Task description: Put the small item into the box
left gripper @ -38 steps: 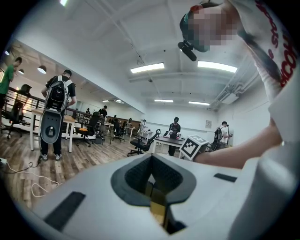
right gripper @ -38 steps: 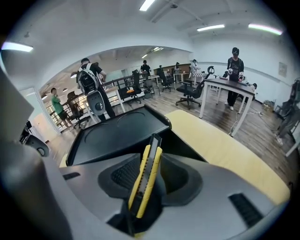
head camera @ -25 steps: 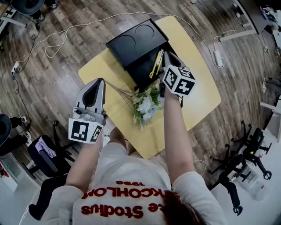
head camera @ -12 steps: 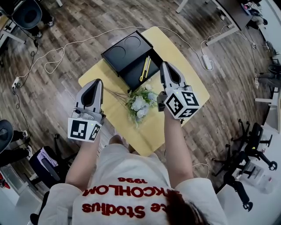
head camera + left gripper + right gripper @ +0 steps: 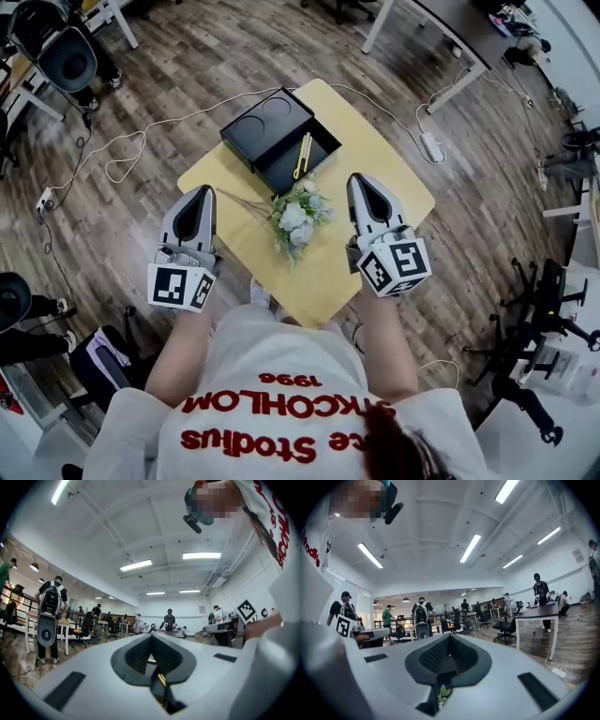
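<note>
Yellow table (image 5: 394,187) | left hand-held gripper (image 5: 199,193) closed, empty | right hand-held gripper (image 5: 362,181) closed, empty

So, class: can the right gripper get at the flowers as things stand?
Probably yes. The flowers lie uncovered on the table, just left of the right gripper, nothing between them. Its jaws are shut, so they must open first.

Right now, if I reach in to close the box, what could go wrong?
The bouquet lies right before the open black box, so a reach could snag its stems. The box sits by the far corner of the yellow table; a push might slide it off. The left gripper and right gripper are both shut and must open to grasp.
</note>
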`<state>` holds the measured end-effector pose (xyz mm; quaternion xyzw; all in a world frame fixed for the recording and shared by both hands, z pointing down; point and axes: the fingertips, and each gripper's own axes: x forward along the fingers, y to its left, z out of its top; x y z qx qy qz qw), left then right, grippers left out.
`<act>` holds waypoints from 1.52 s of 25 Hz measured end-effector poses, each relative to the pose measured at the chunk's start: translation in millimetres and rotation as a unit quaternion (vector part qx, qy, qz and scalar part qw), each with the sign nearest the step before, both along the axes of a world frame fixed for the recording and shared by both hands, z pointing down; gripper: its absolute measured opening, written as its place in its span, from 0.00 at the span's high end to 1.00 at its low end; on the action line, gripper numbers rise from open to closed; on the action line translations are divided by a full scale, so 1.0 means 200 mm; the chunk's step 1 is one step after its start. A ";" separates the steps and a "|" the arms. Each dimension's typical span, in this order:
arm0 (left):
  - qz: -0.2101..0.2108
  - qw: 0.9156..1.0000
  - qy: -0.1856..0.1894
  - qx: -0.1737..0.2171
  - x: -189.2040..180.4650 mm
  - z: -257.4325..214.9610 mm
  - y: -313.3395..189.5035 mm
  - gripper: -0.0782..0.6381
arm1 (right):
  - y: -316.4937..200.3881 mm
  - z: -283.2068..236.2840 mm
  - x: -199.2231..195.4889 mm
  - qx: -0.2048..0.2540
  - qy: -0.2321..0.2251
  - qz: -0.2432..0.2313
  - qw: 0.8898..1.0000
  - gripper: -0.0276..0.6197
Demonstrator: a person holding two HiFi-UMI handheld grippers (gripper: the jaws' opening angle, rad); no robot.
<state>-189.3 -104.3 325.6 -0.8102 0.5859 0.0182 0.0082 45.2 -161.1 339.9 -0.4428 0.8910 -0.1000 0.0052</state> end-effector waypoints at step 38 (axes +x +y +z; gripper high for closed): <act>0.029 0.999 -0.006 0.018 0.17 -0.06 0.25 0.88 | 0.45 -0.10 0.30 0.027 -0.003 0.055 0.998 0.95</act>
